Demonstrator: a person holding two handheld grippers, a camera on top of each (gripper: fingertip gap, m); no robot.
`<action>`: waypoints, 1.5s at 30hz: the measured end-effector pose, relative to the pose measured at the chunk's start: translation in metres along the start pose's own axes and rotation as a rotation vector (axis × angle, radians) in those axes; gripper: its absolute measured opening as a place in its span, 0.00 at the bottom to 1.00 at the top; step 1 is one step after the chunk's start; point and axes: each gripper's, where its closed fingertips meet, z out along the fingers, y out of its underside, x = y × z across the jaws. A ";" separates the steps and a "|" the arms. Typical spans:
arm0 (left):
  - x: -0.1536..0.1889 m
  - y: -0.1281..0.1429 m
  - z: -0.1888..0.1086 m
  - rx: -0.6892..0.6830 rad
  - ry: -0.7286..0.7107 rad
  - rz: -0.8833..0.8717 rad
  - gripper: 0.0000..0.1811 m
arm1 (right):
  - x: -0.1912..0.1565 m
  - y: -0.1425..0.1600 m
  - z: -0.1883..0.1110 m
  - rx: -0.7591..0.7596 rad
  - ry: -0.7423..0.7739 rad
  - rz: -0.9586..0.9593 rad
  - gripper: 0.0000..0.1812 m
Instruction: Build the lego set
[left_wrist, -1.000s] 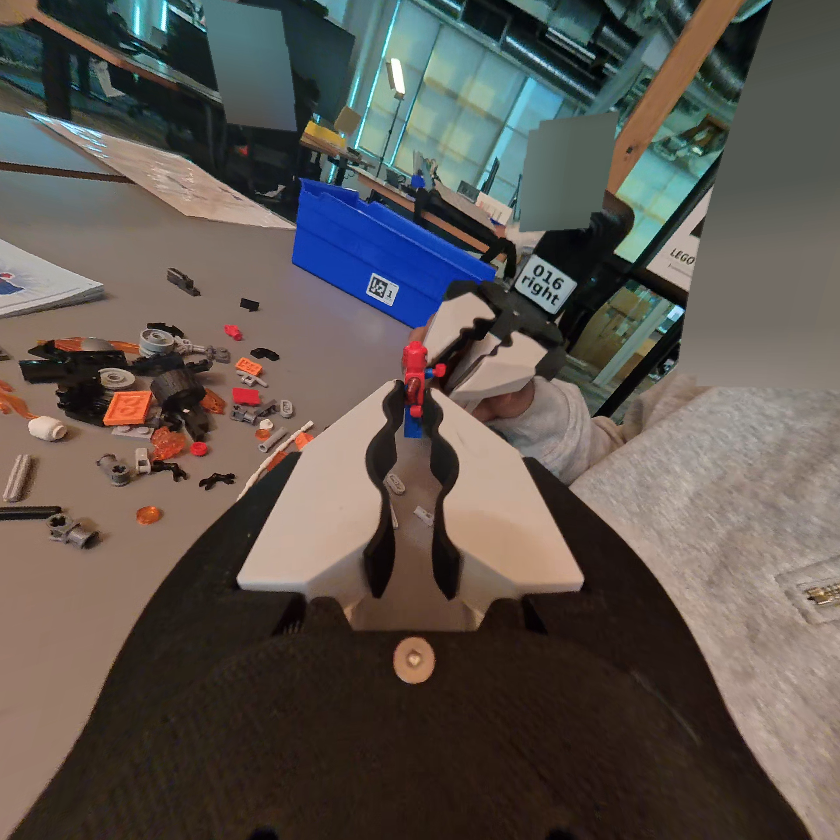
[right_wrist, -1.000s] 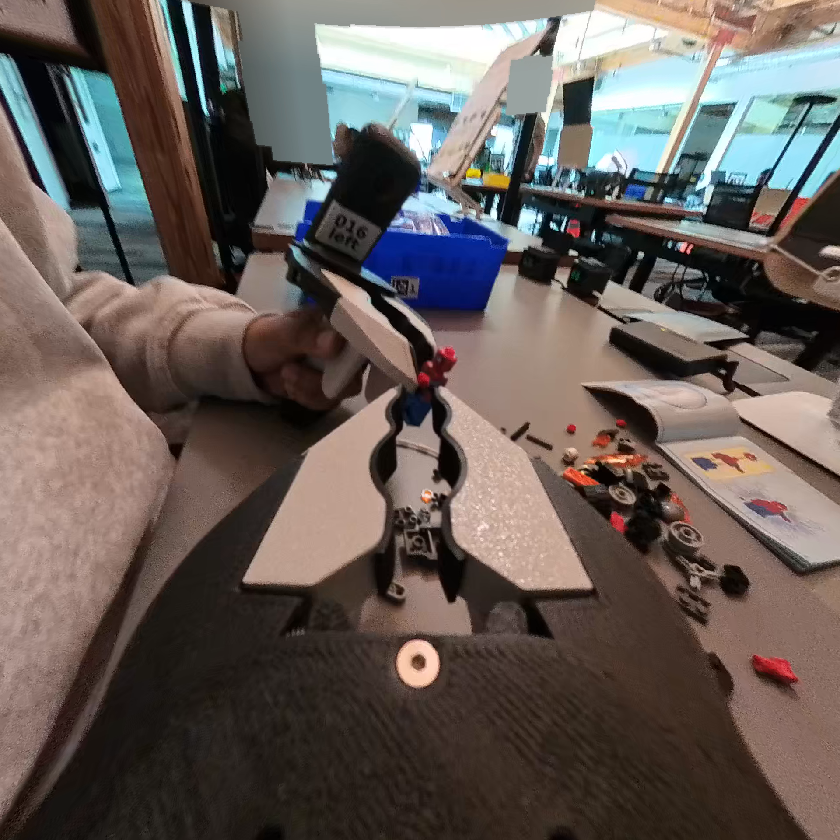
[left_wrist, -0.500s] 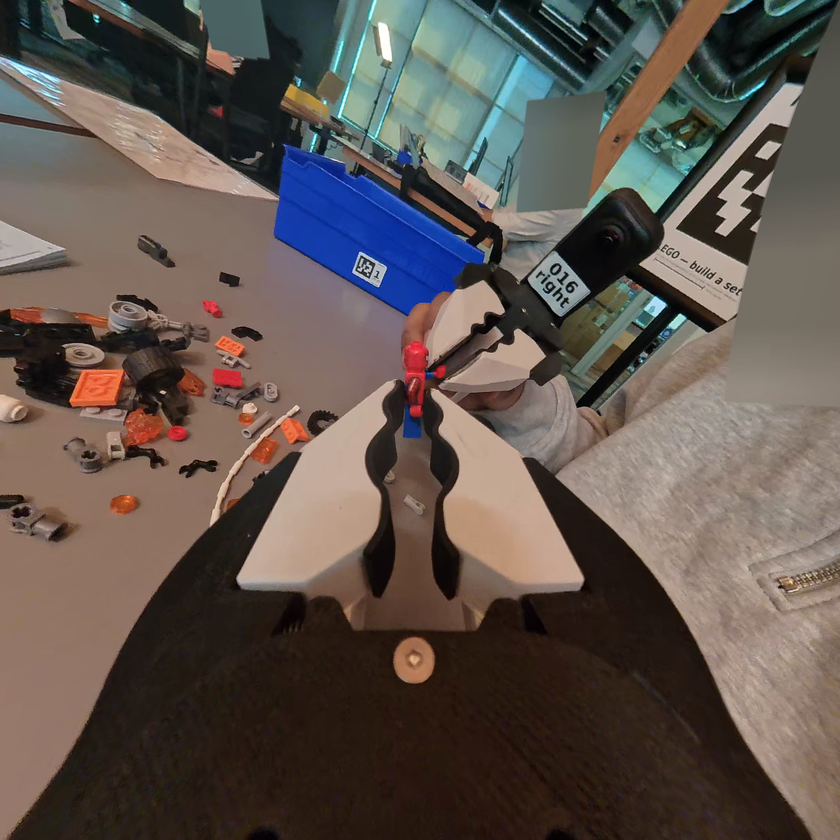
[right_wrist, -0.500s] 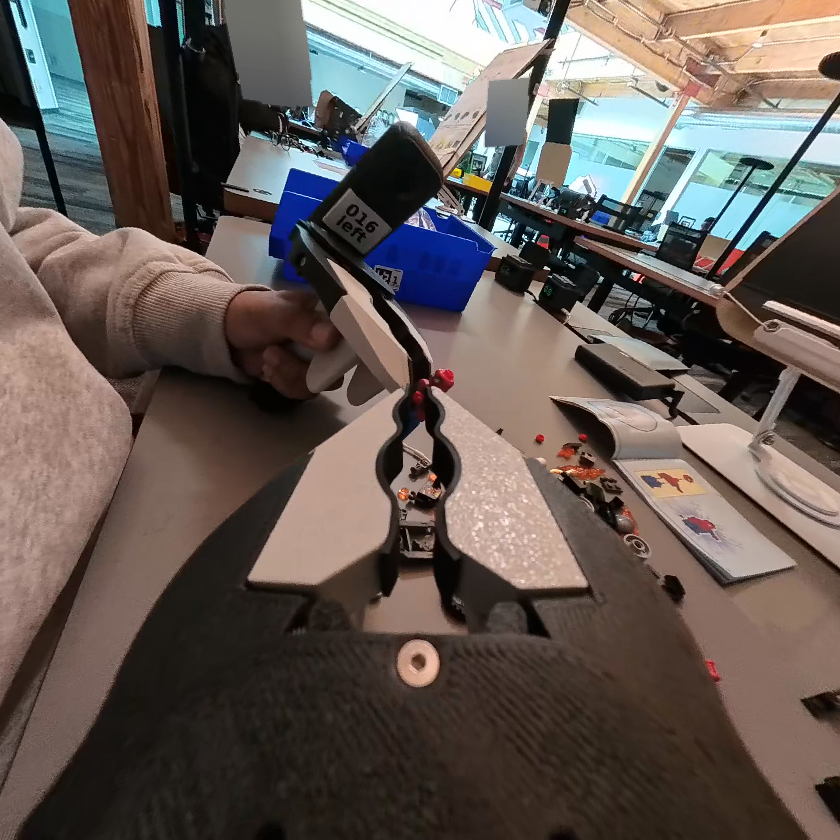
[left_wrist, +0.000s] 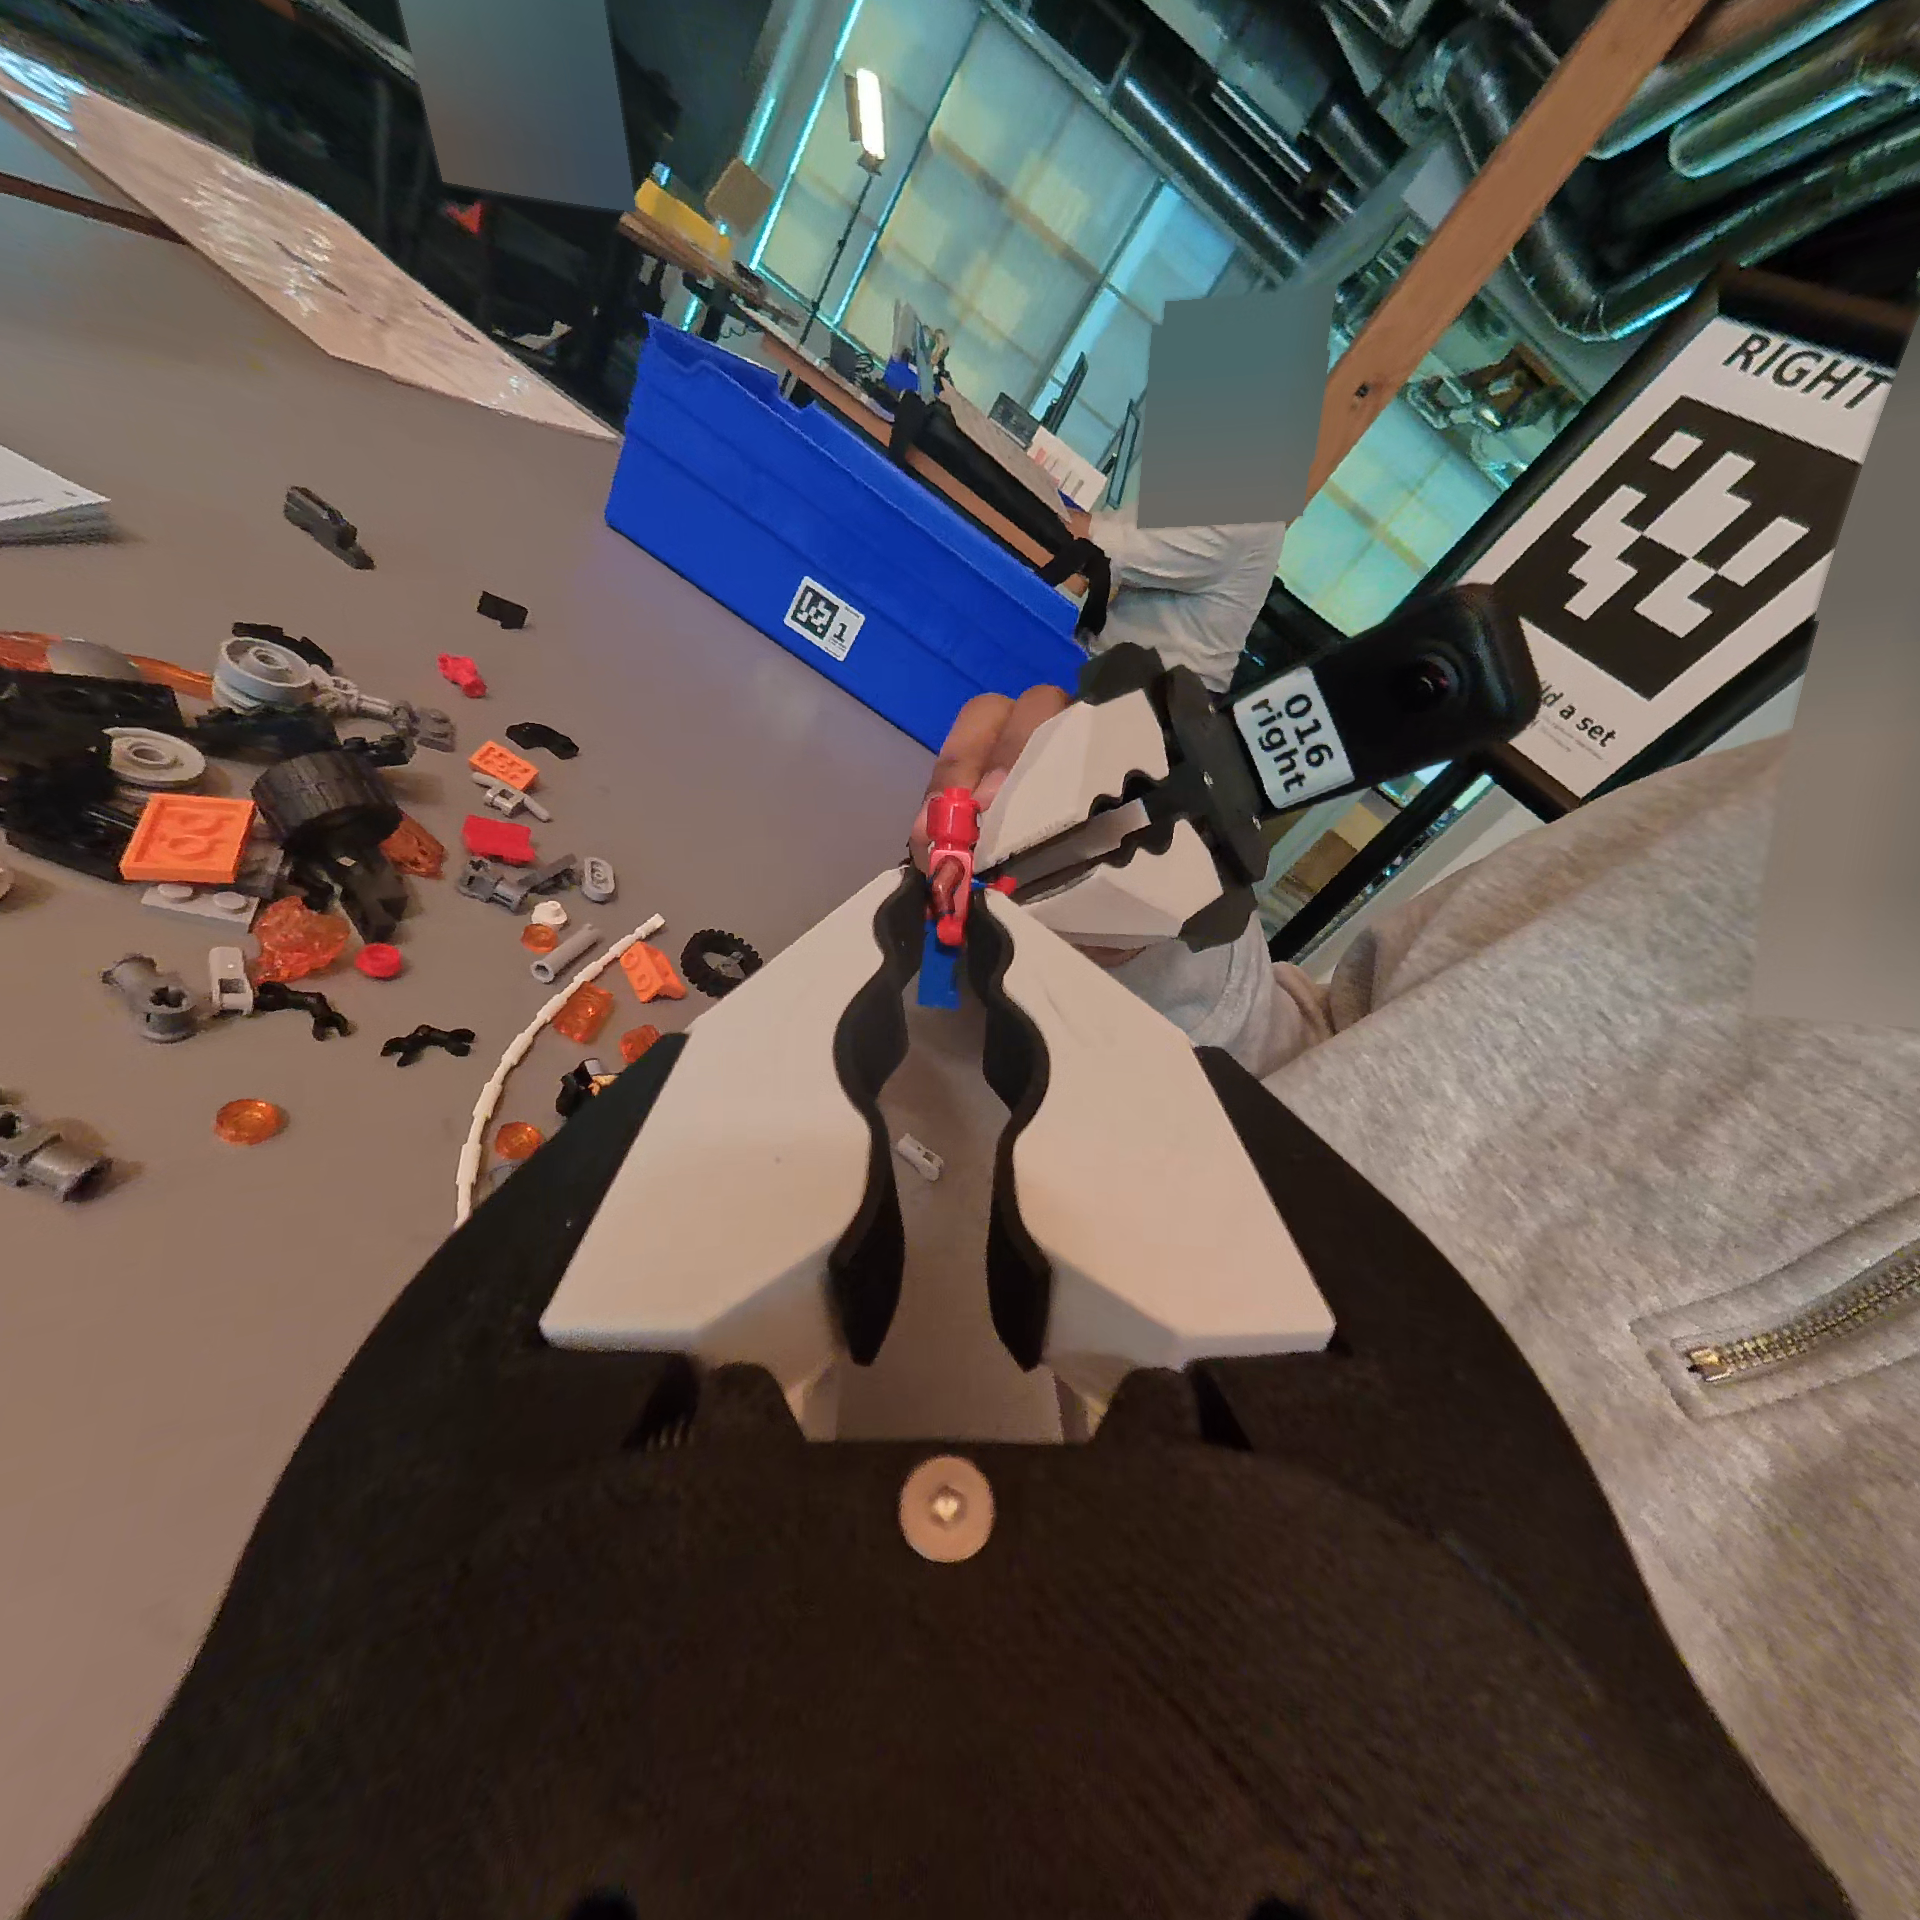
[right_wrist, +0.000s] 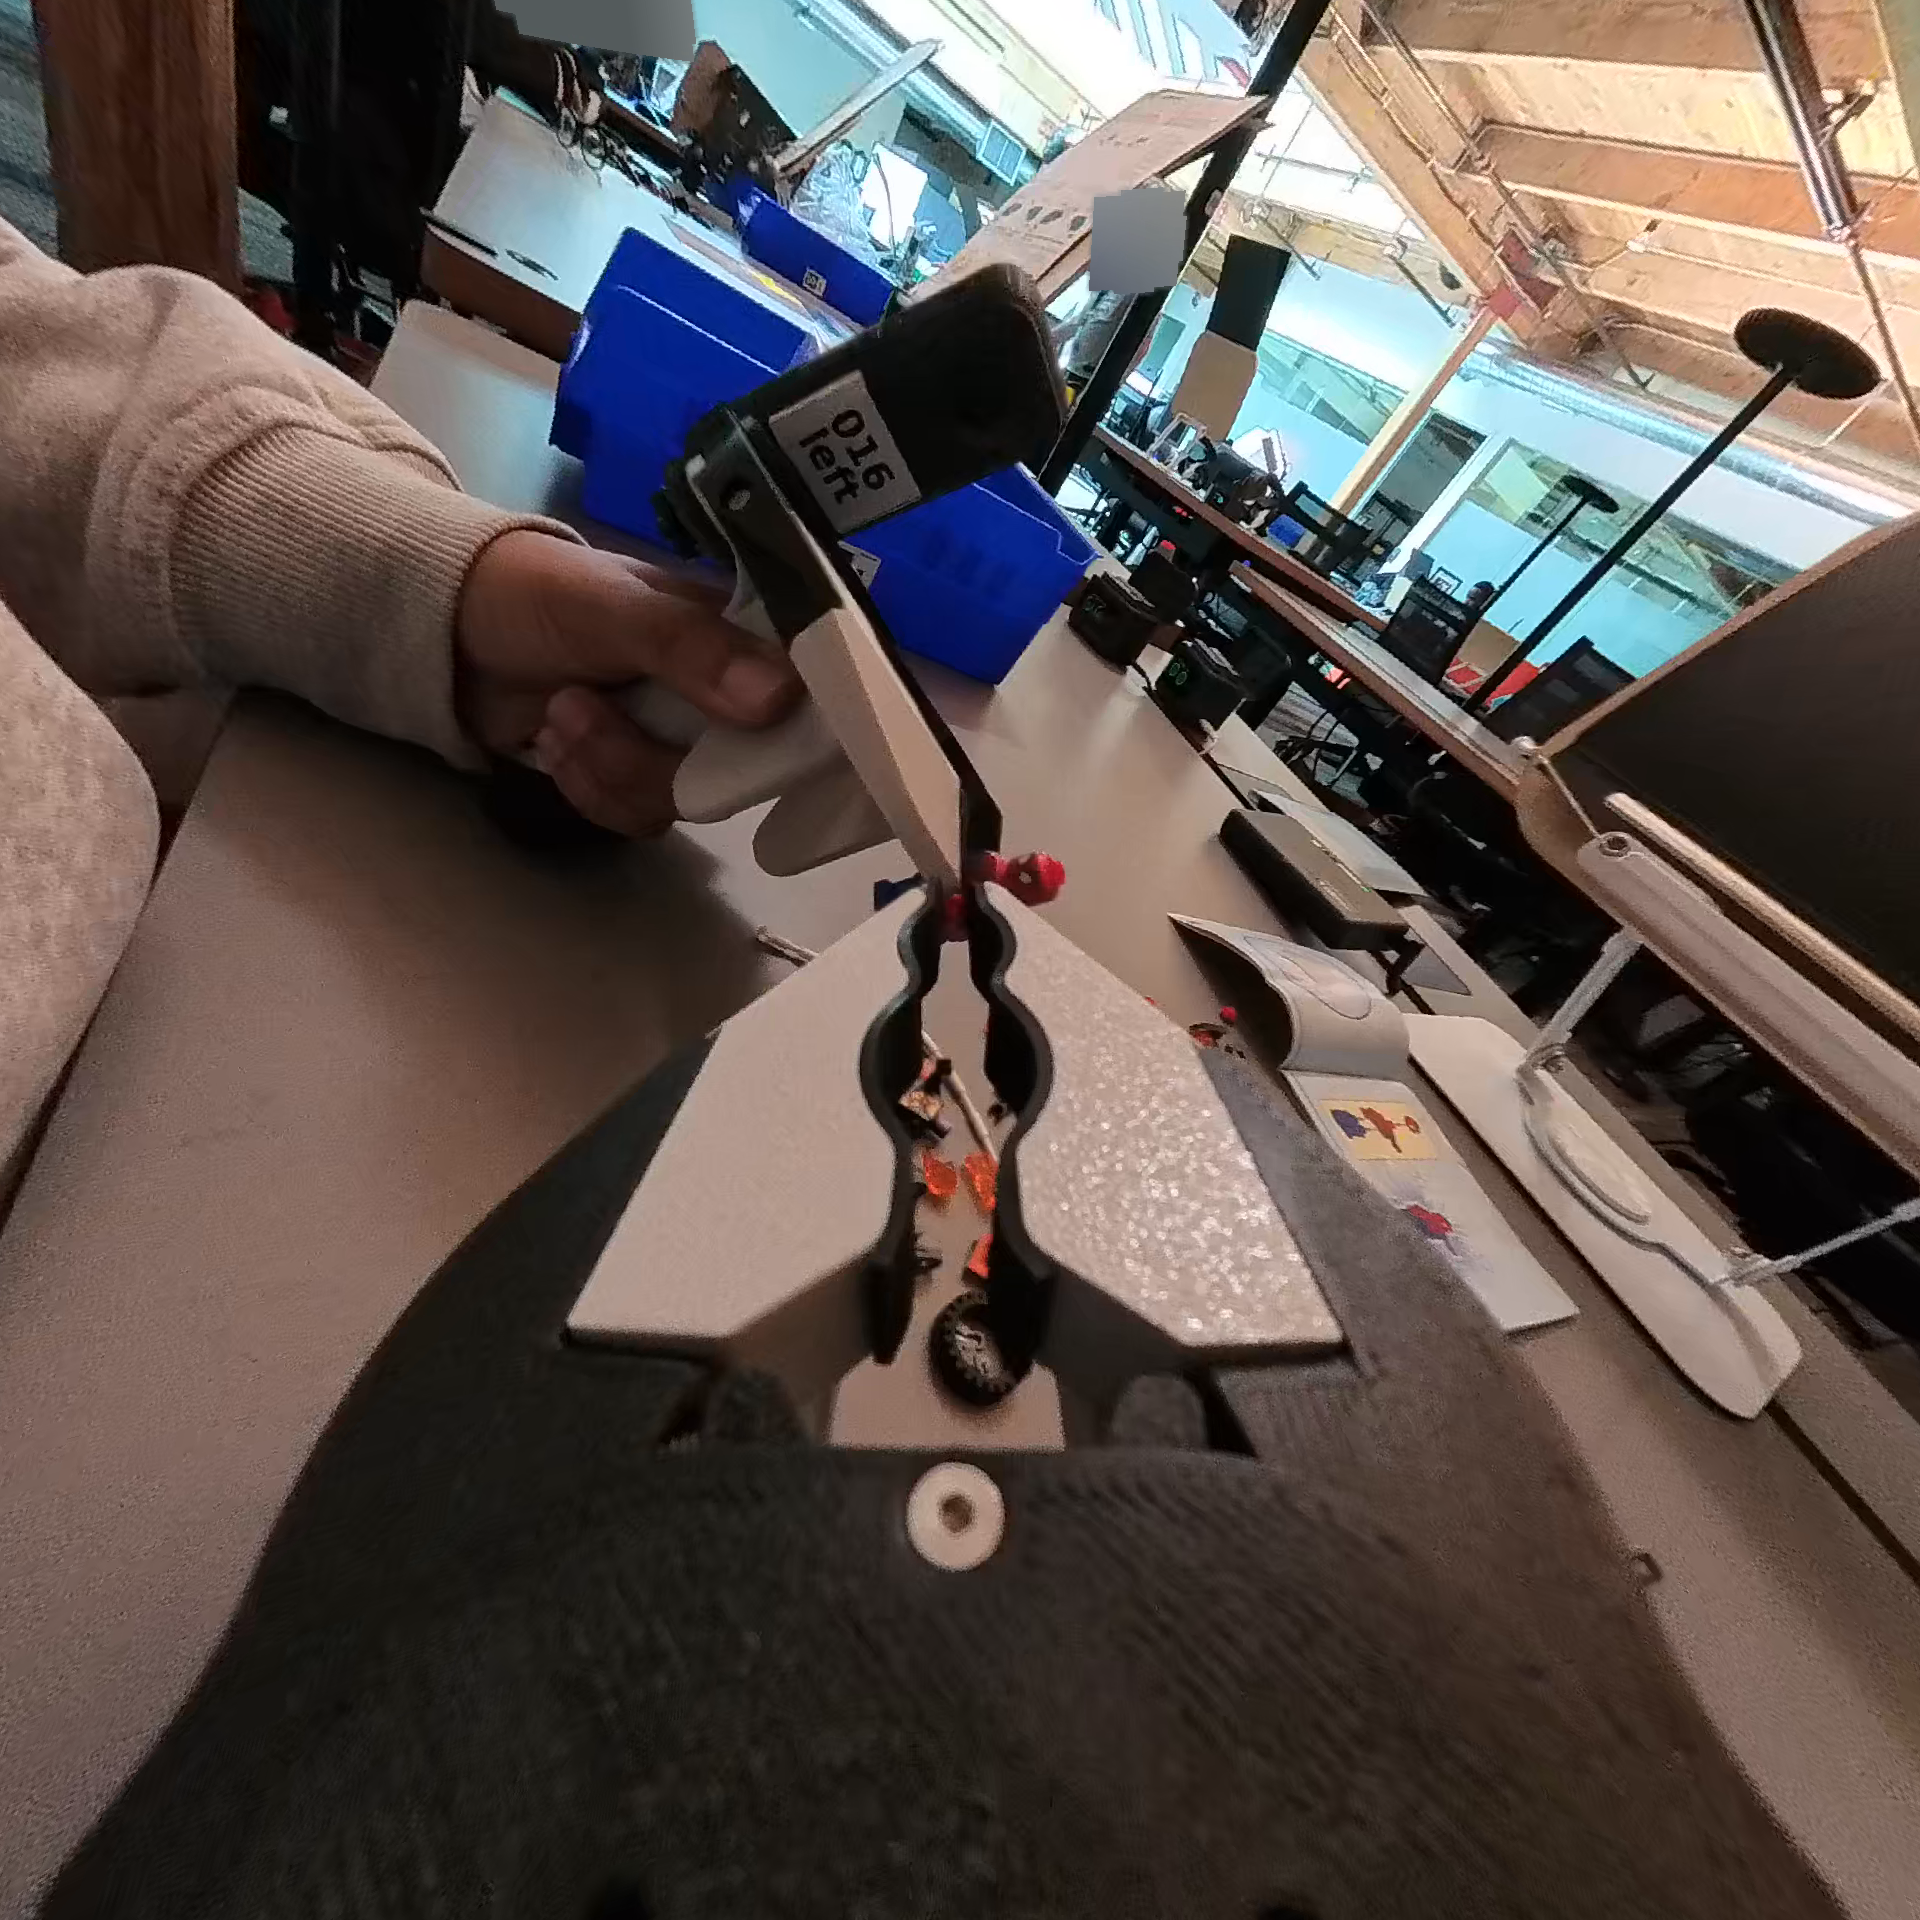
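A small red minifigure with blue legs (left_wrist: 951, 883) is held in the air above the table, between both grippers. My left gripper (left_wrist: 945, 925) is shut on its blue legs. My right gripper (left_wrist: 1013, 885) comes in from the right and pinches the figure's red side. In the right wrist view my right gripper (right_wrist: 961, 916) is shut on a red part of the figure (right_wrist: 1023, 875), whose head sticks out to the right. The left gripper (right_wrist: 971, 868) reaches down onto it from above left. Which part the right tips pinch is hidden.
Loose orange, black, grey and red lego parts (left_wrist: 312, 831) lie scattered on the grey table (left_wrist: 727, 748) at the left. A blue bin (left_wrist: 810, 540) stands behind. An open instruction booklet (right_wrist: 1382, 1122) and a white lamp base (right_wrist: 1621, 1195) lie at the right. A grey-sleeved person is close on the right. Less than 4 cm separates the two grippers' tips.
Both grippers have stayed shut on the figure while turning. The right gripper has rolled and now lies more level at the figure's side. The figure's head now points sideways in the right wrist view.
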 end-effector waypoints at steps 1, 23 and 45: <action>0.000 0.000 0.000 0.002 0.002 -0.007 0.03 | 0.000 0.000 0.000 -0.003 0.004 -0.011 0.02; -0.002 -0.001 0.000 0.002 -0.043 0.069 0.02 | 0.025 -0.006 -0.007 0.136 -0.064 0.537 0.09; 0.005 -0.001 0.004 -0.001 -0.073 0.200 0.05 | 0.028 -0.007 -0.011 0.135 -0.138 0.647 0.05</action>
